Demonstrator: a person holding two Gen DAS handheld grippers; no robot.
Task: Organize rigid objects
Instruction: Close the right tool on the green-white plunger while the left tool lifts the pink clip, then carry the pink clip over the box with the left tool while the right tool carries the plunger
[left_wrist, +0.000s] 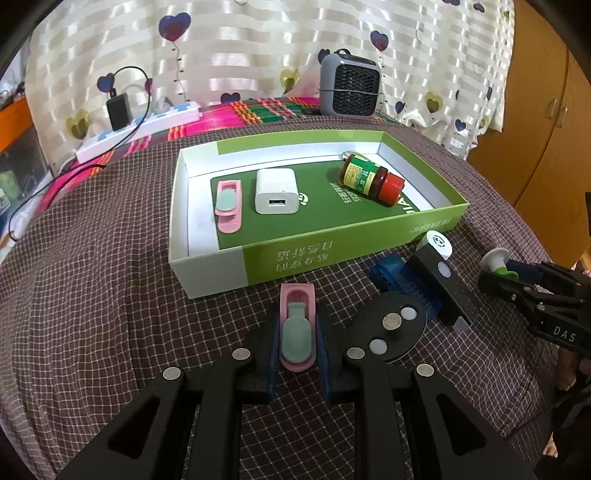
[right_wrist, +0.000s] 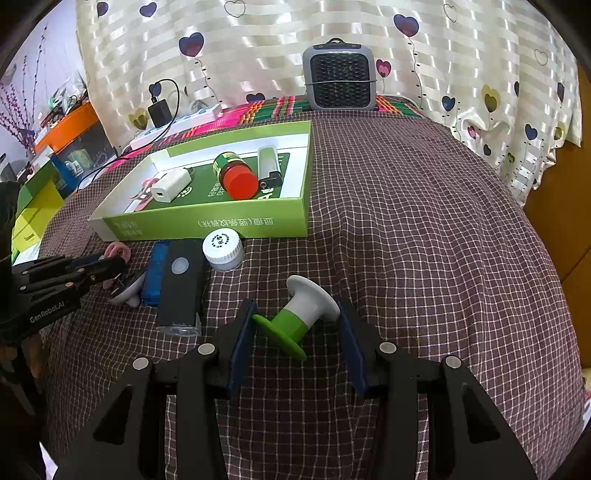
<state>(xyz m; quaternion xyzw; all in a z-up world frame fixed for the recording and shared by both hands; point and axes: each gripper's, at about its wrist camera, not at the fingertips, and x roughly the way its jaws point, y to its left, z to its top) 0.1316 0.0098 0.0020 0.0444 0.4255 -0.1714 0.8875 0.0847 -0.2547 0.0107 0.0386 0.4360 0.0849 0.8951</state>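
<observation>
Brown checked cloth (right_wrist: 406, 221) covers the surface. Nearest, the left gripper (left_wrist: 297, 345) is clamped on a pink plastic clip with a grey-green tab (left_wrist: 297, 332). The right gripper (right_wrist: 297, 325) stands half open; its pads touch the ends of a white-and-green spool-shaped piece (right_wrist: 299, 317). Beyond lie a black rectangular device (right_wrist: 181, 280), a blue block (right_wrist: 155, 273) partly hidden beside it, and a white bottle cap (right_wrist: 223, 249). Farther, the shallow green cardboard box (left_wrist: 332, 254) holds a second pink clip (left_wrist: 229, 206), a white USB charger (left_wrist: 276, 191) and a red-capped bottle (left_wrist: 371, 179).

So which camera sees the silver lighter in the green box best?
The right wrist view. There the lighter lies in plain sight inside the green box, beside the red-capped bottle. In the left wrist view the bottle hides nearly all of it; only a silvery tip shows.
</observation>
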